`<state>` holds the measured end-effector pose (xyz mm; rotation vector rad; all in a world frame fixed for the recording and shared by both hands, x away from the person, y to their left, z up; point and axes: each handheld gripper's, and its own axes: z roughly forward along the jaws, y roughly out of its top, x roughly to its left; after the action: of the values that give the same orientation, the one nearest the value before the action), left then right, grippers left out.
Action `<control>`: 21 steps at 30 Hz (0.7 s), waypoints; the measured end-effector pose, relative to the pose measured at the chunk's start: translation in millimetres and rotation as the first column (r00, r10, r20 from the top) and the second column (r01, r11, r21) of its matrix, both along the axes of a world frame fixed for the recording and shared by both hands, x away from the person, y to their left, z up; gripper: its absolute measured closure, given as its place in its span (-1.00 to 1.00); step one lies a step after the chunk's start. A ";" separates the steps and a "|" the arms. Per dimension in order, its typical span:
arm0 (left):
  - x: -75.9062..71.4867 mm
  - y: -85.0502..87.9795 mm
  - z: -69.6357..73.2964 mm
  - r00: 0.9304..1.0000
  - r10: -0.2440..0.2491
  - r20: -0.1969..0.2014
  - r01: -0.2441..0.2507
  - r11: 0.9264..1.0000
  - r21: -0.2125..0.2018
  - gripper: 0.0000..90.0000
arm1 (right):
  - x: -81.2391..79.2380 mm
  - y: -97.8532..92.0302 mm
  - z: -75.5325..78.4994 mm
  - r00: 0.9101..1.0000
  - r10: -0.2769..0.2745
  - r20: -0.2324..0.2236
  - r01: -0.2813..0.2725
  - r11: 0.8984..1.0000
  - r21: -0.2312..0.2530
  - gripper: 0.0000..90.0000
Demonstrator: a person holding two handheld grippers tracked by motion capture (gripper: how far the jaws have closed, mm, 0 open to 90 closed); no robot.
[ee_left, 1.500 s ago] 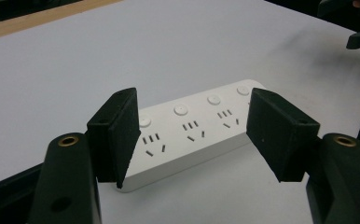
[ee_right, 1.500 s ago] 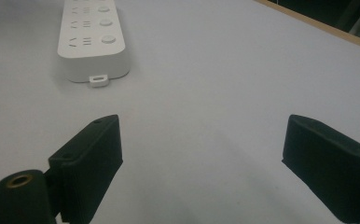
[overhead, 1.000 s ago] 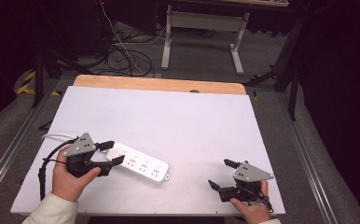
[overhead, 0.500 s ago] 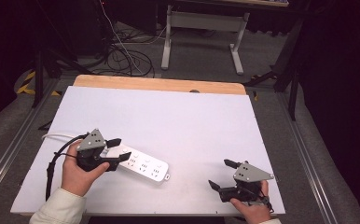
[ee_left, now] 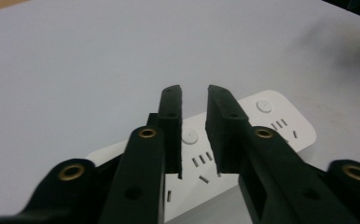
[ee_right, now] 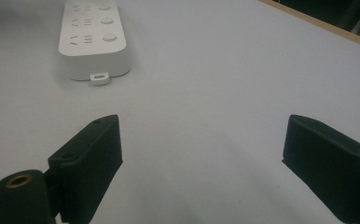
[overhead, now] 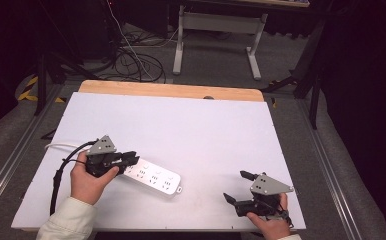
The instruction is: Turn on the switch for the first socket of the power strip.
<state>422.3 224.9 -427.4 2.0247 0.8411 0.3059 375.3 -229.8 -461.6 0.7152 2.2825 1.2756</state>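
**Two claws at a white counter, one poised over a power strip**

A white counter with a wooden far edge carries a white power strip, which lies near the front left. Its long axis runs on a diagonal from the left, farther from the person, down toward the right and the near edge. The right-hand end has a small tab, seen in the right gripper view. A white cord leaves its left end toward the counter's left edge.

The left claw sits over the strip's left end, gripped by the person's left hand, whose light sleeve comes in from the bottom edge. The claw points right along the strip. In the left gripper view its jaws stand a narrow gap apart, nothing between them, with the strip's round buttons and socket slots showing beneath and beyond the tips. Whether the pads touch the strip's casing cannot be told.

The right claw rests low at the counter's front right corner, well apart from the strip, held by the right hand and pointing left toward it. Its jaws are spread wide, holding nothing; in the right gripper view bare counter lies between them and the strip's tab end is ahead at upper left.

A black cable loops from the left claw back past the wrist.
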 end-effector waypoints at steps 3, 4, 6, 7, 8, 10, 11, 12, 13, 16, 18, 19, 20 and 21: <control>3.1 -0.1 -1.9 1.000 0.004 -0.009 -0.004 1.000 -0.001 0.94 | 0.1 0.1 -0.4 1.000 -0.001 -0.007 0.001 1.000 -0.003 -0.72; 4.4 0.1 -2.8 1.000 0.005 -0.014 -0.005 1.000 0.006 0.99 | 0.1 0.1 -0.4 1.000 -0.001 -0.007 0.001 1.000 -0.003 -0.72; 8.8 -0.6 -6.6 0.999 0.016 -0.028 -0.015 1.000 0.024 1.00 | 0.0 -0.2 -0.2 1.000 -0.002 -0.007 0.002 1.000 0.001 -0.72; 10.3 -0.4 -7.5 0.999 0.021 -0.026 -0.020 0.999 0.042 1.00 | 0.0 -0.3 -0.2 1.000 -0.002 -0.007 0.002 1.000 0.002 -0.72; 10.3 -0.4 -7.5 0.999 0.021 -0.026 -0.020 0.999 0.042 1.00 | -0.1 -0.4 -0.1 1.000 -0.003 -0.007 0.003 1.000 0.002 -0.72; 13.5 -1.1 -10.6 0.999 0.031 -0.031 -0.029 0.998 0.059 1.00 | -0.1 -0.4 -0.1 1.000 -0.001 -0.007 0.001 1.000 0.002 -0.72; 13.5 -1.1 -10.6 0.999 0.031 -0.031 -0.029 0.998 0.059 1.00 | -0.1 -0.2 -0.3 1.000 0.000 -0.006 0.000 1.000 0.003 -0.72; 14.4 -1.2 -11.2 0.999 0.035 -0.031 -0.033 0.997 0.066 1.00 | -0.1 -0.2 -0.3 1.000 0.001 -0.006 -0.001 1.000 0.002 -0.72; 15.3 -1.5 -12.1 0.999 0.034 -0.037 -0.032 0.998 0.062 1.00 | -0.1 -0.2 -0.3 1.000 0.001 -0.006 -0.001 1.000 0.002 -0.72; 17.1 -2.1 -14.3 0.998 0.041 -0.051 -0.037 0.997 0.071 1.00 | 0.0 -0.2 -0.3 1.000 0.000 -0.006 0.000 1.000 0.002 -0.72; 19.6 -2.6 -16.6 0.997 0.049 -0.056 -0.043 0.995 0.089 1.00 | 0.0 -0.1 -0.3 1.000 0.000 -0.007 0.000 1.000 0.000 -0.72; 19.9 -3.0 -17.3 0.997 0.052 -0.065 -0.046 0.995 0.091 1.00 | 0.0 -0.1 -0.3 1.000 0.001 -0.007 -0.001 1.000 0.000 -0.72; 19.9 -3.0 -17.3 0.997 0.052 -0.065 -0.046 0.995 0.091 1.00 | 0.0 -0.1 -0.3 1.000 0.001 -0.007 -0.001 1.000 0.000 -0.72; 21.5 -2.7 -18.0 0.997 0.054 -0.062 -0.047 0.994 0.103 1.00 | 0.0 -0.1 -0.4 1.000 0.001 -0.006 -0.001 1.000 0.001 -0.72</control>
<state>443.8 222.2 -445.4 2.1195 0.9346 0.3183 375.3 -229.8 -461.9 0.7195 2.2874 1.2770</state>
